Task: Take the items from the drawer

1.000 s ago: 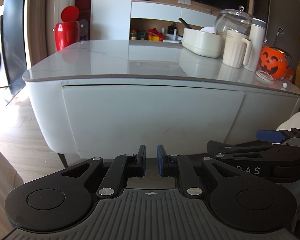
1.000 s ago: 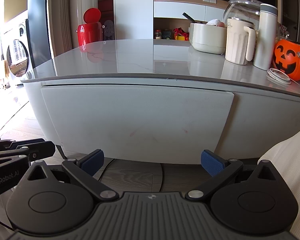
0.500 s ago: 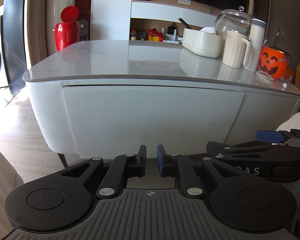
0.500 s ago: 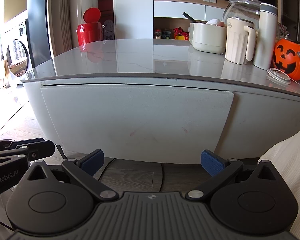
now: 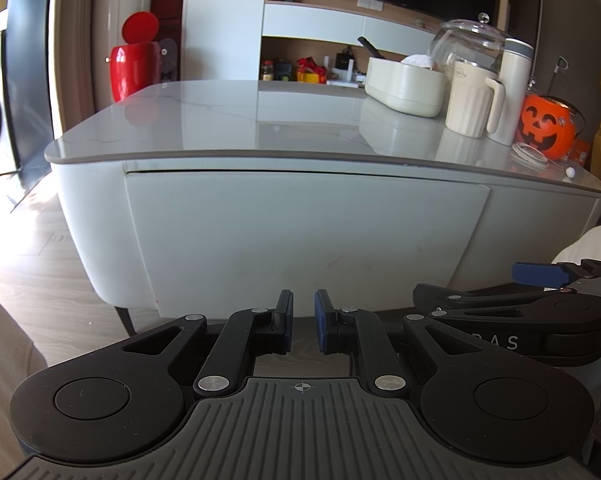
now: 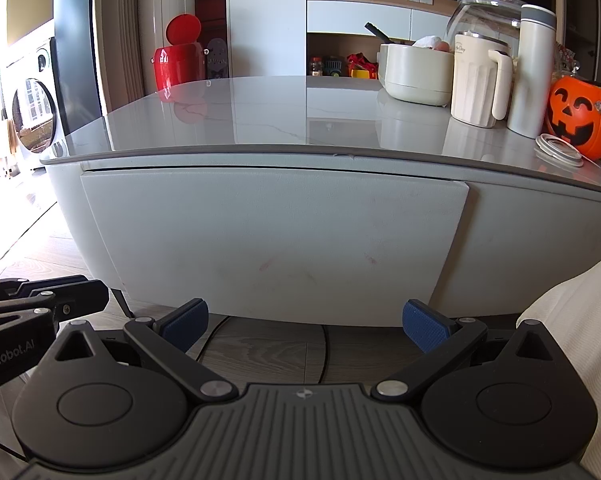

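A pale grey drawer front (image 5: 304, 236) (image 6: 272, 232) fills the side of a low table, flush and closed under the grey top; its contents are hidden. My left gripper (image 5: 303, 322) hangs below and in front of the drawer, fingers nearly together with a narrow gap and nothing between them. My right gripper (image 6: 306, 322) is held at the same height, blue pads wide apart and empty. In the left wrist view the right gripper (image 5: 540, 276) shows at the right edge; in the right wrist view the left gripper (image 6: 40, 296) shows at the left.
On the table top (image 6: 300, 120) at the right stand a cream tub (image 6: 418, 76), a ribbed jug (image 6: 478, 80), a tall flask (image 6: 534, 72), a glass jar, an orange pumpkin bucket (image 6: 582, 120) and a round lid. A red bin (image 6: 178, 62) stands behind. White fabric (image 6: 572, 340) is at right.
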